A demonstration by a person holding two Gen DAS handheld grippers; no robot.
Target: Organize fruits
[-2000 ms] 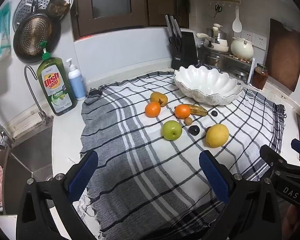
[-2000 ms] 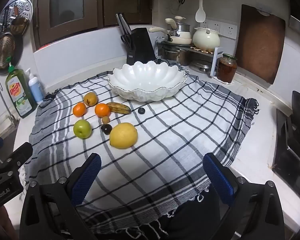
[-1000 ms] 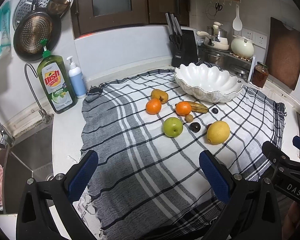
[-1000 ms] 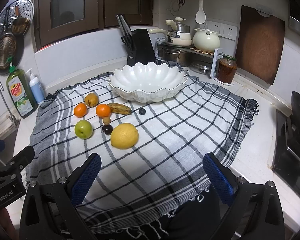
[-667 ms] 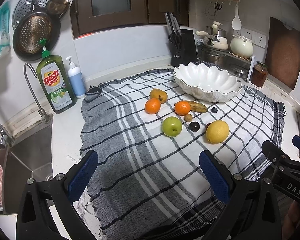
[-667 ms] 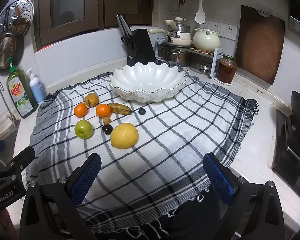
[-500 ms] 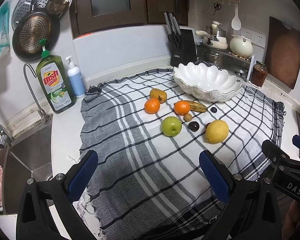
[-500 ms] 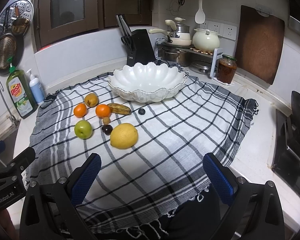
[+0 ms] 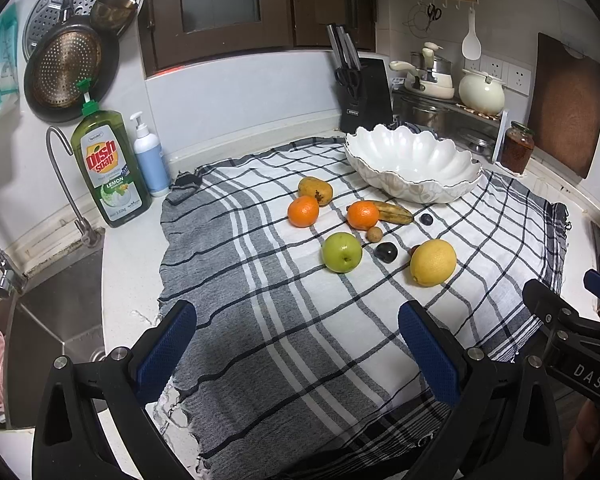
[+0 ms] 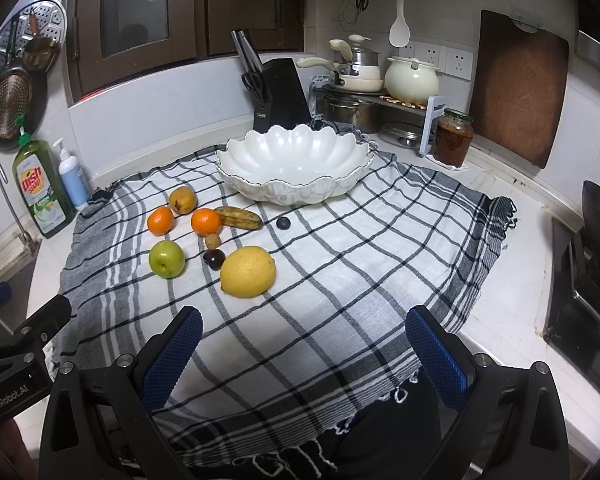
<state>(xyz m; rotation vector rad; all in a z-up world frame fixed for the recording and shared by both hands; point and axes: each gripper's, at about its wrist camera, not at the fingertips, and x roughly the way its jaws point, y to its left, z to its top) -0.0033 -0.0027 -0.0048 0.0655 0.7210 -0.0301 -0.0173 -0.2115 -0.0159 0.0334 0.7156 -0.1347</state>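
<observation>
I see the checked cloth (image 10: 340, 280) spread out, the white bowl (image 10: 296, 168) empty at its far side. Lemon (image 10: 248, 272), green apple (image 10: 166, 259), two oranges (image 10: 206, 221) (all loose on the cloth). Left gripper (image 9: 296, 344) and right gripper (image 10: 304, 344) gape wide, empty, hovering near me.

Black claw (image 9: 296, 344) frames, blue textured pads (image 9: 428, 354), silver screws.

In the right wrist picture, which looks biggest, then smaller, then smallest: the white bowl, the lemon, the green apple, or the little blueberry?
Largest to smallest in the right wrist view:
1. white bowl
2. lemon
3. green apple
4. blueberry
The lemon lies slightly nearer the camera, but still looks clearly bigger than the apple.
</observation>
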